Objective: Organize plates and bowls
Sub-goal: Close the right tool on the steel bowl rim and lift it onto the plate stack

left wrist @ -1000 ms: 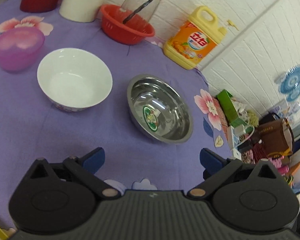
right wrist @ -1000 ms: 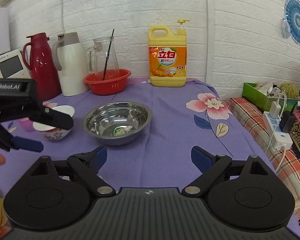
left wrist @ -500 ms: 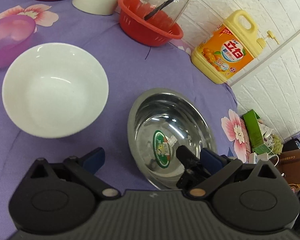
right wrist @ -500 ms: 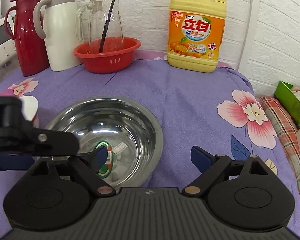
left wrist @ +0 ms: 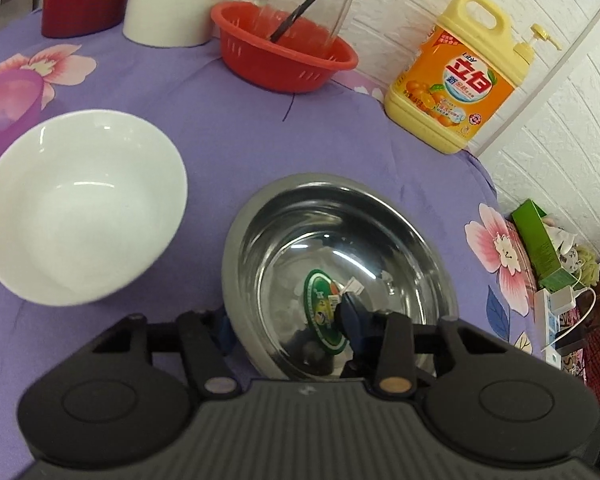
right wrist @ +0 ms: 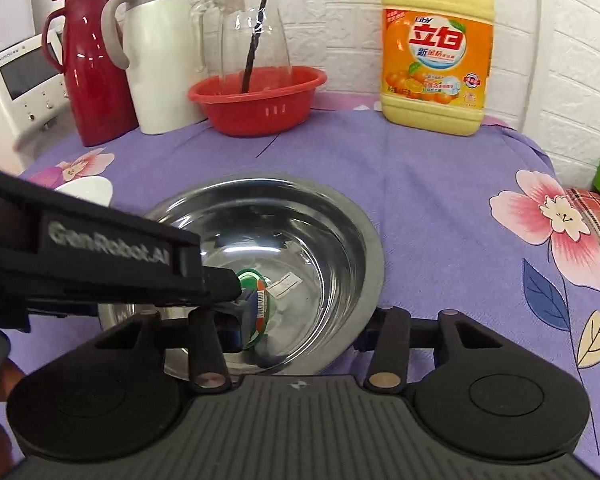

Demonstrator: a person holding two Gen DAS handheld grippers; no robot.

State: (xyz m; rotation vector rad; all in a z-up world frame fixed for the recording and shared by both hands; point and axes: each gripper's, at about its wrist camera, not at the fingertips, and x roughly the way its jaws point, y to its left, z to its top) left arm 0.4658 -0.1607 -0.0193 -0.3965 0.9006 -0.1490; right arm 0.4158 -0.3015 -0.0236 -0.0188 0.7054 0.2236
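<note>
A steel bowl with a green sticker inside sits on the purple cloth; it also shows in the right wrist view. A white bowl stands to its left, and only its rim shows in the right wrist view. My left gripper straddles the steel bowl's near left rim, one finger outside and one inside, jaws partly closed. My right gripper straddles the bowl's near right rim the same way. The left gripper's body crosses the right wrist view.
At the back stand a red basket holding a glass jug, a yellow detergent jug, a white flask and a red flask. A purple bowl is far left. The table edge falls away on the right.
Both grippers moved forward and down to the steel bowl. Their jaws narrowed from wide open and now straddle its near rim, one on each side.
</note>
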